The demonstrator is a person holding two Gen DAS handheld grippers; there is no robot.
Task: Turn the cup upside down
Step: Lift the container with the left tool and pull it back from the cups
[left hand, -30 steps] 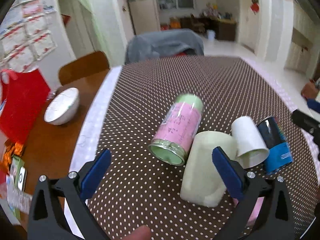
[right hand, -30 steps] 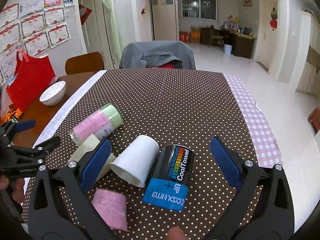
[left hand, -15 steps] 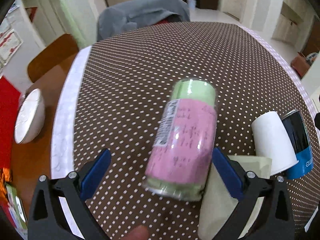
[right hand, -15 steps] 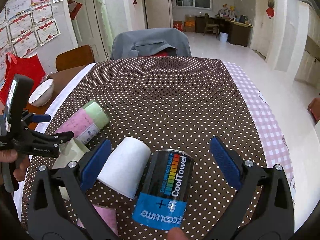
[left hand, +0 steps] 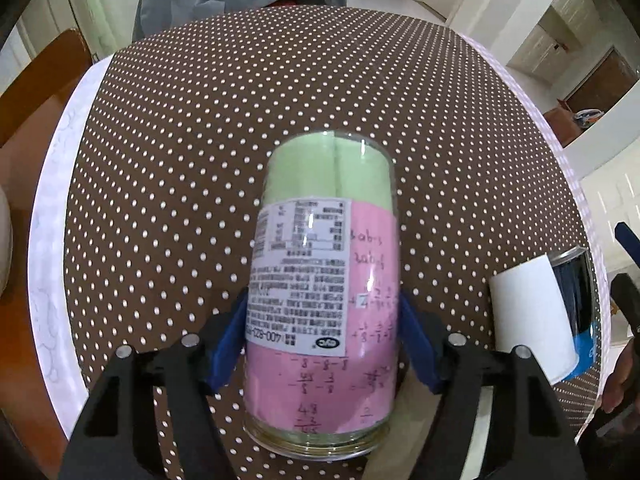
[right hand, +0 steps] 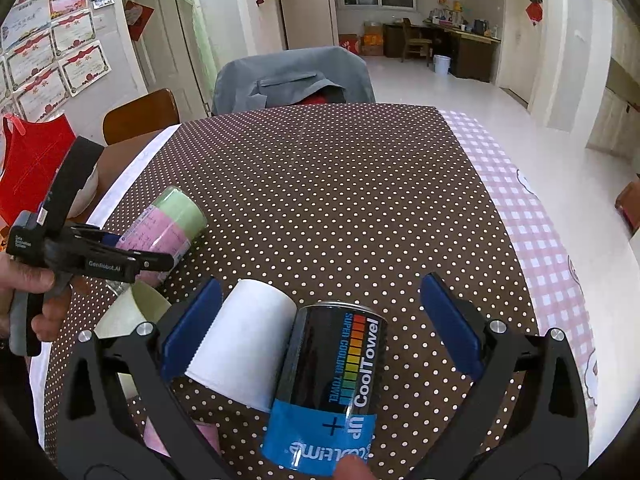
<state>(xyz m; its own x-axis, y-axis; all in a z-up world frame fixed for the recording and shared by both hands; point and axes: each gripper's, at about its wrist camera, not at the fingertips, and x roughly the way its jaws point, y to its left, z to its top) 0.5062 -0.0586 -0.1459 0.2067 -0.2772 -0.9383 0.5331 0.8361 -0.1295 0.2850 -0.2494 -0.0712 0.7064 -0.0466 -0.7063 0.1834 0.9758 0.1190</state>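
Observation:
A clear cup lined with pink and green paper (left hand: 324, 292) lies on its side on the dotted tablecloth (left hand: 180, 160). My left gripper (left hand: 322, 332) is shut on it, blue pads pressing both sides of its middle. The cup also shows in the right wrist view (right hand: 168, 232), with the left gripper (right hand: 120, 256) around it. My right gripper (right hand: 320, 328) is open, its jaws either side of a lying white paper cup (right hand: 248, 348) and a black and blue CoolTowel can (right hand: 332, 384), touching neither.
A pale yellow cup (right hand: 128, 312) and a pink cup (right hand: 208, 436) lie near the left gripper. A chair draped in grey cloth (right hand: 292, 76) stands at the far table edge. A red bag (right hand: 32, 160) and a wooden chair (right hand: 140, 114) are at the left.
My left gripper moved forward over the pink and green cup and closed on it. My right gripper lowered slightly toward the white cup and can, still open.

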